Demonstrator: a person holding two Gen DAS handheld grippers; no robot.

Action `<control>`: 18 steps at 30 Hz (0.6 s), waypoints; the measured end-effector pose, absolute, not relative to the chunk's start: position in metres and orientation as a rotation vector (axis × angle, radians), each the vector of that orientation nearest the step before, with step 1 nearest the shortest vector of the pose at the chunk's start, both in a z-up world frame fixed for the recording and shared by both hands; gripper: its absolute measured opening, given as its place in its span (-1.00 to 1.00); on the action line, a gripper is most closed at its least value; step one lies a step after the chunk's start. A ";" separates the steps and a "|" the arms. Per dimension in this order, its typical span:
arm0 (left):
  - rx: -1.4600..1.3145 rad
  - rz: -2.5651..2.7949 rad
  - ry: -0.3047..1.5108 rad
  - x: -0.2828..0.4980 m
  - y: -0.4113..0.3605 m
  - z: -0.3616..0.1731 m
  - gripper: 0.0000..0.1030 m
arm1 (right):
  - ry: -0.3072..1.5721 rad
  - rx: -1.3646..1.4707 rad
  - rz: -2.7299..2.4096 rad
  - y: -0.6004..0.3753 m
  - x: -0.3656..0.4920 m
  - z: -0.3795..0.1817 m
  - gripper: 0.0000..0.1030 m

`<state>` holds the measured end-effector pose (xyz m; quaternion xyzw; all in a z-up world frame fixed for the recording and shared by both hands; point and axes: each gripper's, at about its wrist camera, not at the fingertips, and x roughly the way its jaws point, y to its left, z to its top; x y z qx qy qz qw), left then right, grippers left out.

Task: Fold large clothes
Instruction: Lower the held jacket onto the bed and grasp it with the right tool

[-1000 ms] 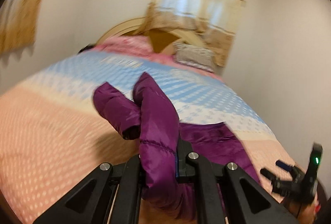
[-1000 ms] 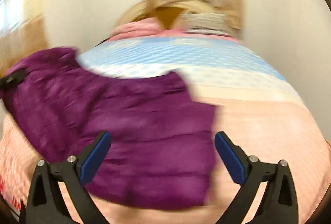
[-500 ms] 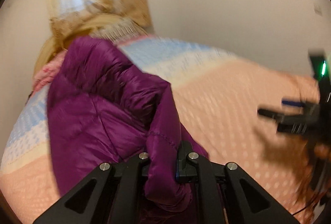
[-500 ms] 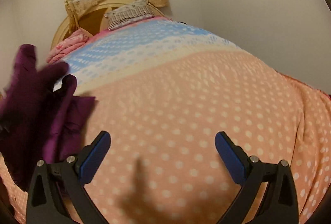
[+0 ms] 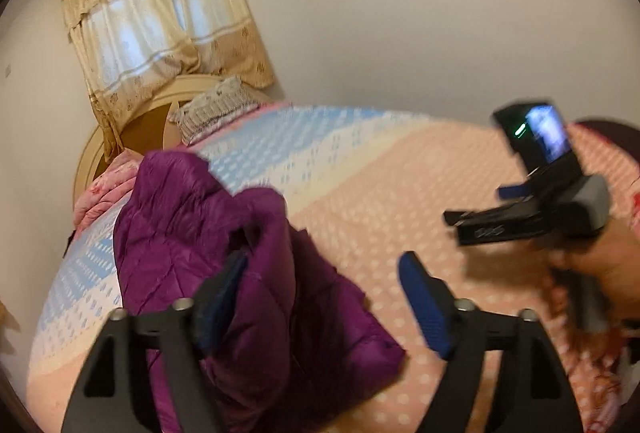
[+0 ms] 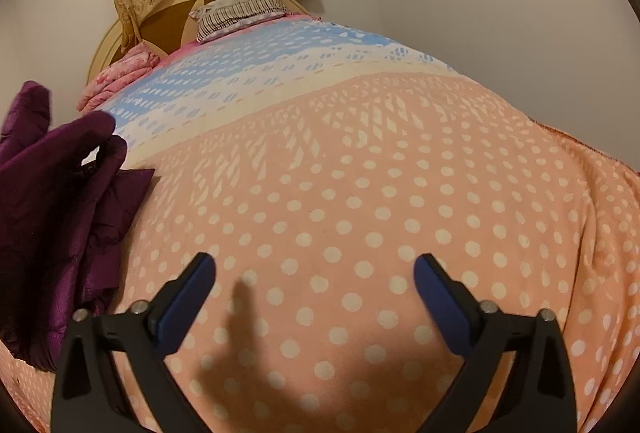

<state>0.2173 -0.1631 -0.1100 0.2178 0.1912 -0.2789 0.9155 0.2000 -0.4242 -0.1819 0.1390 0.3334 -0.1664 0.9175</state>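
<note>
A purple puffer jacket (image 5: 188,245) lies bunched on the bedspread (image 5: 400,193), with one fold standing up. My left gripper (image 5: 324,293) hangs over the jacket's near edge. Its jaws are opening, and the fabric lies loose between them, resting against the left finger (image 5: 224,293). In the right wrist view the jacket (image 6: 52,233) sits at the far left. My right gripper (image 6: 314,273) hovers over bare dotted bedspread (image 6: 360,173), its jaws wide and closing a little with nothing between them. The left wrist view shows the right gripper (image 5: 476,205) at the right, held by a hand (image 5: 592,257).
The bed fills both views. A curved headboard (image 6: 120,33), a striped pillow (image 6: 240,11) and a pink quilt (image 6: 120,77) are at its far end under a curtained window (image 5: 160,17). A plain wall runs along the bed's right side, where the bedspread drops off.
My left gripper's jaws were shut on a purple fold and now stand apart, and the jacket has sunk onto the bed. The right gripper swung off the jacket to bare bedspread.
</note>
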 end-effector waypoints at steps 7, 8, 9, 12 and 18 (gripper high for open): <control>0.371 -0.684 0.359 0.192 -0.134 -0.070 0.64 | 0.685 0.248 -0.336 -0.412 0.208 -0.171 0.63; 0.361 -0.664 0.352 0.192 -0.125 -0.065 0.64 | 0.682 0.244 -0.328 -0.408 0.210 -0.167 0.55; 0.352 -0.628 0.349 0.197 -0.114 -0.060 0.64 | 0.682 0.241 -0.316 -0.404 0.212 -0.164 0.47; 0.341 -0.418 0.368 0.229 -0.077 -0.060 0.64 | 0.673 0.215 -0.292 -0.388 0.221 -0.151 0.23; 0.155 0.042 0.533 0.337 0.035 -0.086 0.64 | 0.590 0.126 -0.220 -0.323 0.260 -0.084 0.22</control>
